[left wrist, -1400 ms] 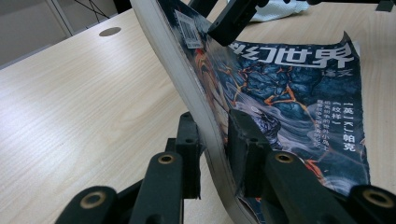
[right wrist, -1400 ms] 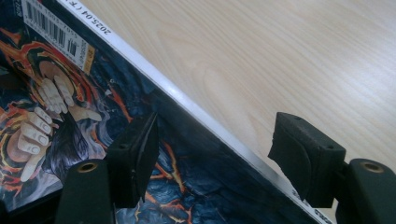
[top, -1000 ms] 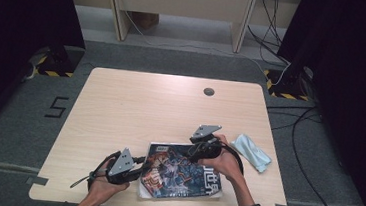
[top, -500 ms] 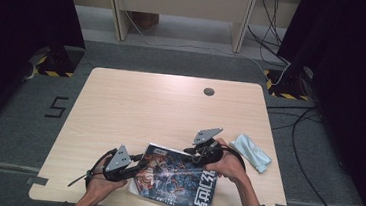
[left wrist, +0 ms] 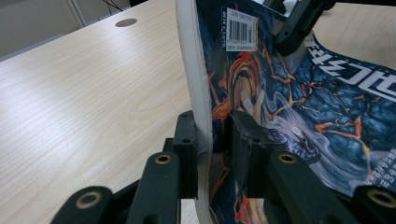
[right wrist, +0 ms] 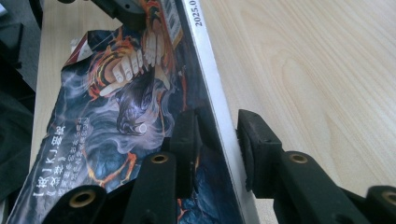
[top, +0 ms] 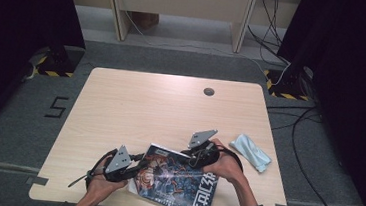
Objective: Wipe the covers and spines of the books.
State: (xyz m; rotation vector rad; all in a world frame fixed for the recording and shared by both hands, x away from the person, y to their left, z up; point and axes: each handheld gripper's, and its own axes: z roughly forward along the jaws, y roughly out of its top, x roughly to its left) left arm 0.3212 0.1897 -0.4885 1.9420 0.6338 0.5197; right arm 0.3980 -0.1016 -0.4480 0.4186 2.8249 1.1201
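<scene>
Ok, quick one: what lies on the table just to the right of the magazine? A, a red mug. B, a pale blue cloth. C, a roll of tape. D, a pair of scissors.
B: in the high view a crumpled pale blue cloth lies on the table, to the right of the magazine and apart from it.

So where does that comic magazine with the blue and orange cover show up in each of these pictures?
High view: magazine lies bottom centre on the table.
Left gripper view: it rises up the middle and right, its edge between the jaws.
Right gripper view: it covers the left half.
Shared landmark: its white barcode label.
</scene>
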